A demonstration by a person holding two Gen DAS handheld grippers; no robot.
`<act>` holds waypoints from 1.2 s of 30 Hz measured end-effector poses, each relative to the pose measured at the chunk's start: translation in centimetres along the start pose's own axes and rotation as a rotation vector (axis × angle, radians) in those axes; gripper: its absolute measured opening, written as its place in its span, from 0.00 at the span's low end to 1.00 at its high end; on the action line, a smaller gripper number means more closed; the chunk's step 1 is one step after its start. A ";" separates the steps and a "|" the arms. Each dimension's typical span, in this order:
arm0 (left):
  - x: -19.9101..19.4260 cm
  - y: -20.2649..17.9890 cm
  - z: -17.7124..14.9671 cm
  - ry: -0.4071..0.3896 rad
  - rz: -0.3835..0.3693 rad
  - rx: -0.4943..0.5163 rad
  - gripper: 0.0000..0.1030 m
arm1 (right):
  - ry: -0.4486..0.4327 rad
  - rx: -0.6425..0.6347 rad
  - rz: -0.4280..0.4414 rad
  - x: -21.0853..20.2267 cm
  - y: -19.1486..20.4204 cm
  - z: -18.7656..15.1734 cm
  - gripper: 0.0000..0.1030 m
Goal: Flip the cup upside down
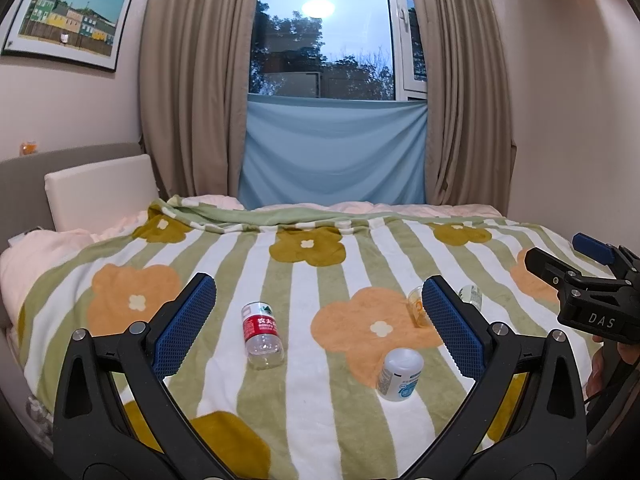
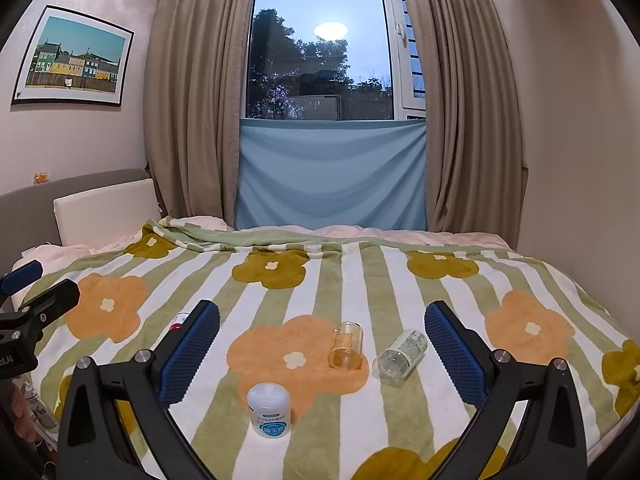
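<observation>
A small clear cup with an orange print (image 2: 346,345) stands on the flowered blanket, on an orange flower, its wider end down. It also shows in the left wrist view (image 1: 418,307), half hidden behind my left gripper's right finger. My right gripper (image 2: 322,354) is open and empty, above the blanket a little short of the cup. My left gripper (image 1: 320,326) is open and empty, left of the cup. The right gripper shows at the right edge of the left wrist view (image 1: 592,280).
A clear bottle with a red label (image 1: 262,334) lies between the left fingers. A white jar (image 2: 269,410) stands near the front. A clear bottle (image 2: 400,354) lies right of the cup. The bed (image 2: 520,280) meets a headboard at left and a wall at right.
</observation>
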State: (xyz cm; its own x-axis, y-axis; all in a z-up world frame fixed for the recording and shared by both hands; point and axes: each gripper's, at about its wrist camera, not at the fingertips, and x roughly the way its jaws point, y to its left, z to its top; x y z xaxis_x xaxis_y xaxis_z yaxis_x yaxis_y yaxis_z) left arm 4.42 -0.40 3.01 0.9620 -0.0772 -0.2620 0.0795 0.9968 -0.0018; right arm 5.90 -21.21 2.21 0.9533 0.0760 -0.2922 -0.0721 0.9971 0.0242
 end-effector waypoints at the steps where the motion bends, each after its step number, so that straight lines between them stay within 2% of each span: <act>1: 0.0 0.0 0.0 0.000 0.000 0.001 1.00 | 0.000 0.000 0.001 0.0 0.0 0.0 0.99; 36: 0.3 0.0 -0.1 -0.013 0.002 -0.014 1.00 | 0.009 -0.005 0.000 0.4 0.6 -0.1 0.99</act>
State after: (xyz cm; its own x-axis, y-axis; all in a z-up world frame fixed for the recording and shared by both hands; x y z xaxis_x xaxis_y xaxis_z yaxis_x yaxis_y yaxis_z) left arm 4.67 -0.37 2.81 0.9655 -0.0752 -0.2493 0.0739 0.9972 -0.0145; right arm 6.21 -20.58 1.98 0.9505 0.0763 -0.3013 -0.0740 0.9971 0.0192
